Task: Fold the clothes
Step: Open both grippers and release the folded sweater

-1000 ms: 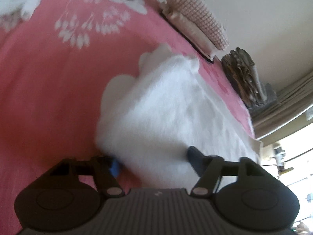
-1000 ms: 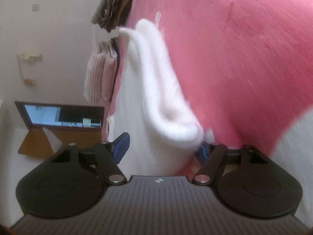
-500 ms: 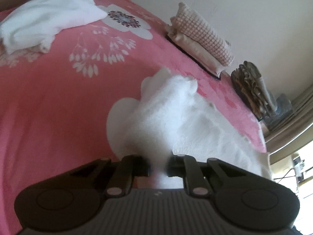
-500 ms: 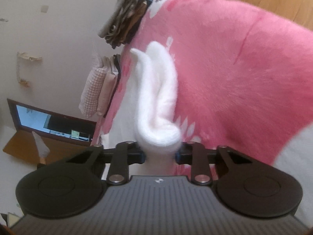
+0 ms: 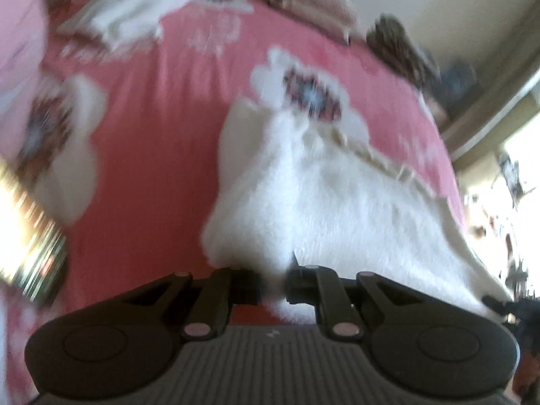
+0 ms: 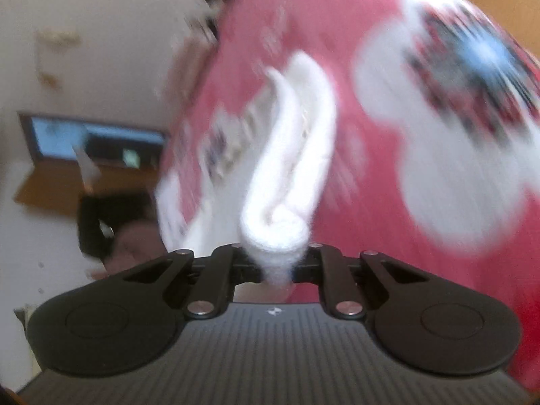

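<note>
Jaws pinching white fleece garment (image 5: 337, 202)

White fleecy garment (image 5: 337, 202) at centre, over a pink bedspread (image 5: 162, 128) patterned with white blossoms, dark red-and-blue at their hearts. Another white cloth (image 5: 125, 20) at eleven o'clock; beige checked pillow (image 5: 314, 3) at twelve. Black gripper bodies throughout.

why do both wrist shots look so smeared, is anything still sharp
Left wrist view: motion blur smears the pink bedspread and white garment, with glare blown out at the right edge; the left gripper stays sharp. Right wrist view: background streaked too, while the right gripper stays crisp.
</note>
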Demonstrator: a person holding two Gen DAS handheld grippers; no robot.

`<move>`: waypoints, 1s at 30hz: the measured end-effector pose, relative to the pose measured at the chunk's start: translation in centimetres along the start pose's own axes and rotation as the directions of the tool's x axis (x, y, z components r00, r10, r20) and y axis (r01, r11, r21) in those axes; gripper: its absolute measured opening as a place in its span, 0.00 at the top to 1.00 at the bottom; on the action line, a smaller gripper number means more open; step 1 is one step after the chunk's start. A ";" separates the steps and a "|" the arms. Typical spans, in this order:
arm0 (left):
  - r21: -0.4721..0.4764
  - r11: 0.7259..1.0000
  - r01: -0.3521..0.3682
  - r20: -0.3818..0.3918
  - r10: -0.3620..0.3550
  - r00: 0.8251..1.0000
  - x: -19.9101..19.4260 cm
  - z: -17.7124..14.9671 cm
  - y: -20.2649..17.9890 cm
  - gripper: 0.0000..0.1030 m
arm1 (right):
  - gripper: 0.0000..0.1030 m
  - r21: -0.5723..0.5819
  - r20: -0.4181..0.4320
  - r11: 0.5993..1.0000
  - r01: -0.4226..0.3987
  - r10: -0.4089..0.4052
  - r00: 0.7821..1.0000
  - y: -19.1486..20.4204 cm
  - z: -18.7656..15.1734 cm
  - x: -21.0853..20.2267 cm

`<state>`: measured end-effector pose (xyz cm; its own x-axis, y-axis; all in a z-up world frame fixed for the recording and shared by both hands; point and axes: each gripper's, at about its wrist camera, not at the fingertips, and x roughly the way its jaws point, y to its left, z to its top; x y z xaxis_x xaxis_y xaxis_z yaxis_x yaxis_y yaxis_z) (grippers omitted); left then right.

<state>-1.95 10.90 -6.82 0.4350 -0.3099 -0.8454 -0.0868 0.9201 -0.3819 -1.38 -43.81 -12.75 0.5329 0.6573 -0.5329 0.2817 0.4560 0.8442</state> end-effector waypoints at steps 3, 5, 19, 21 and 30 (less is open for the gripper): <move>0.027 0.999 0.029 -0.084 -0.026 0.996 1.5 -2.0 2.0 0.80 | 0.89 0.057 -0.071 0.998 0.038 -0.034 0.997 -2.9 -3.1 -0.1; 0.047 0.999 0.017 -0.108 -0.012 0.994 2.8 -2.4 2.9 0.66 | 0.85 0.059 -0.085 0.994 0.089 -0.084 0.993 -4.4 -3.0 0.9; 0.360 0.933 -0.014 0.011 0.011 1.000 -3.4 -1.2 0.5 0.42 | 0.35 -0.284 -0.045 0.899 0.334 -0.360 0.932 -1.6 2.7 -5.9; 0.324 0.946 -0.007 0.042 -0.006 0.999 -1.5 0.7 -0.7 0.42 | 0.37 -0.332 0.030 0.886 0.323 -0.332 0.943 0.5 3.4 -4.6; 0.459 0.869 -0.186 0.209 0.098 0.973 4.7 7.2 -5.6 0.43 | 0.48 -0.657 0.116 0.687 0.311 -0.316 0.942 7.7 4.3 4.6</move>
<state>7.02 6.04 -6.00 0.6020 -0.1617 -0.7820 0.2555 0.9668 -0.0032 6.72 -39.84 -8.46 0.5049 0.4053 -0.7621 -0.1644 0.9119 0.3760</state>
